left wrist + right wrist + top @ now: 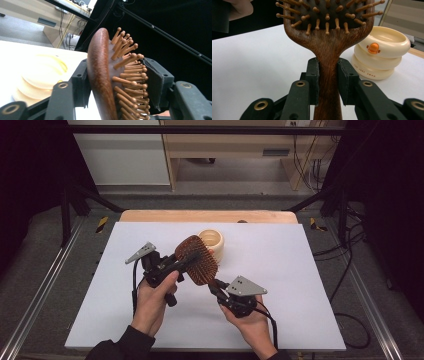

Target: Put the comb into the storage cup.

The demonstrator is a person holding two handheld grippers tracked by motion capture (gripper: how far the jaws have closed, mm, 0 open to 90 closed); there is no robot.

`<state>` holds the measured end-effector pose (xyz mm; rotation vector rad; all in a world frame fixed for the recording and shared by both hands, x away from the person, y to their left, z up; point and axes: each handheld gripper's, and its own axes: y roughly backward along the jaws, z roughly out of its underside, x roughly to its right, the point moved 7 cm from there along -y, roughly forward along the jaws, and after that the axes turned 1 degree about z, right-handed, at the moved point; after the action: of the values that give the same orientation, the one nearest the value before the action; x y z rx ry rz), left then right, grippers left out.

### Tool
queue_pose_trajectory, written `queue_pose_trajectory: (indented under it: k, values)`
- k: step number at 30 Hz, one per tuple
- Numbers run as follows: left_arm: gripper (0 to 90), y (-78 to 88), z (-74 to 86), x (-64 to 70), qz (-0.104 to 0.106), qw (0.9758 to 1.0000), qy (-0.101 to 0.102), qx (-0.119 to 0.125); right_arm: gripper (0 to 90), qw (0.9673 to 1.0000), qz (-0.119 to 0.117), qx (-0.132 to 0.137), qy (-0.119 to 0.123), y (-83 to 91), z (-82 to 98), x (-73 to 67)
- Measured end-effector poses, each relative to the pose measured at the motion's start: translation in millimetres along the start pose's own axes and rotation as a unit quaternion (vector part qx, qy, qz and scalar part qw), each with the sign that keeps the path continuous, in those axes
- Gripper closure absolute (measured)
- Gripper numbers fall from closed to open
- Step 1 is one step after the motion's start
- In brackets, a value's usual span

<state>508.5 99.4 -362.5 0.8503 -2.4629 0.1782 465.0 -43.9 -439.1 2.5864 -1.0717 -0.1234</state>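
Hairbrush point(196, 260) was off the table point(280, 285) and held up in the air between both my hands, just in front of the cream ribbed container point(212, 242). My right hand-held gripper point(219, 290) was clamped narrow on the wooden handle point(328, 82), pads pressed to both of its sides. My left hand-held gripper point(181, 264) had its jaws around the paddle head: one pad sat against the smooth brown back, the other against the bristle tips point(140, 75), so I read that as a grip on the head too. Judged progress: pick-up done, brush shared between the two grippers, looked like mid hand-over or a steadying hold; a release by one side and setting the brush down somewhere were left, and I couldn't tell where it was meant to go. Brush looks: dark reddish-brown wood, oval paddle, dark cushion pad, rows of light wooden pins with rounded ends, pin side turned toward me and to the right in the high view. Container stood upright on the table, touched by neither gripper, small orange dot point(372, 48) on its side.
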Motion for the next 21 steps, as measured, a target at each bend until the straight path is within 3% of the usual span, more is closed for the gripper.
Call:
queue_pose_trajectory:
  k: [19, 21]
  values:
    - [53.1, -2.4, -2.6, 11.5, -0.002, 1.0000, -0.003, -0.002, 71.7, 0.9998, -0.012, 0.002, -0.014, -3.0, 2.6, 1.6]
    - [53.1, -2.3, -3.8, 11.7, -0.004, 1.0000, -0.007, -0.001, 63.4, 0.9997, -0.011, 0.001, -0.020, -4.6, 3.6, 3.6]
